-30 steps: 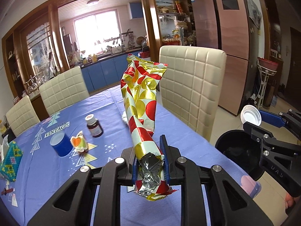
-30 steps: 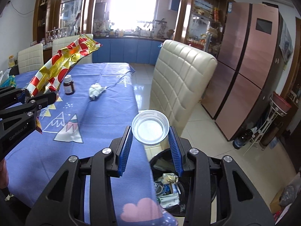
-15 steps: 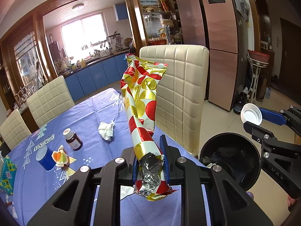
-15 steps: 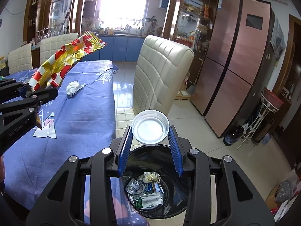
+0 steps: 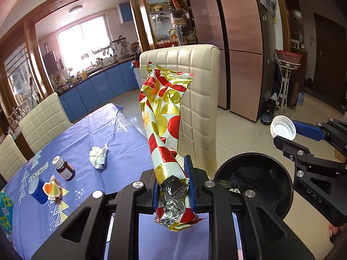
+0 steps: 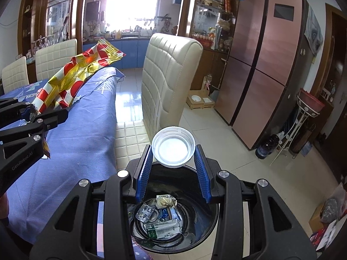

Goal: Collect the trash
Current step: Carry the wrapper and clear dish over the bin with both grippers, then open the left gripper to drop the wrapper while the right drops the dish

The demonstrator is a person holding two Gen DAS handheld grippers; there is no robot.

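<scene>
My right gripper (image 6: pixel 173 169) pinches a white ribbed plastic cap (image 6: pixel 173 148) directly above the black round bin (image 6: pixel 213 223), so it is nearer. My left gripper (image 5: pixel 172 186) clamps a crinkly red-and-gold foil wrapper (image 5: pixel 164 117), long axis upward, over the table's (image 5: pixel 86 134) near corner, bin to its right.

The black bin (image 6: pixel 173 227) is partly covered in both views — gripper bodies hide its near rim, and the trash inside is too jumbled to name. The brown bottle (image 5: pixel 64 169) label at lower left is unreadable. The green patterned object (image 5: pixel 5 209) is cut off by the left edge.
</scene>
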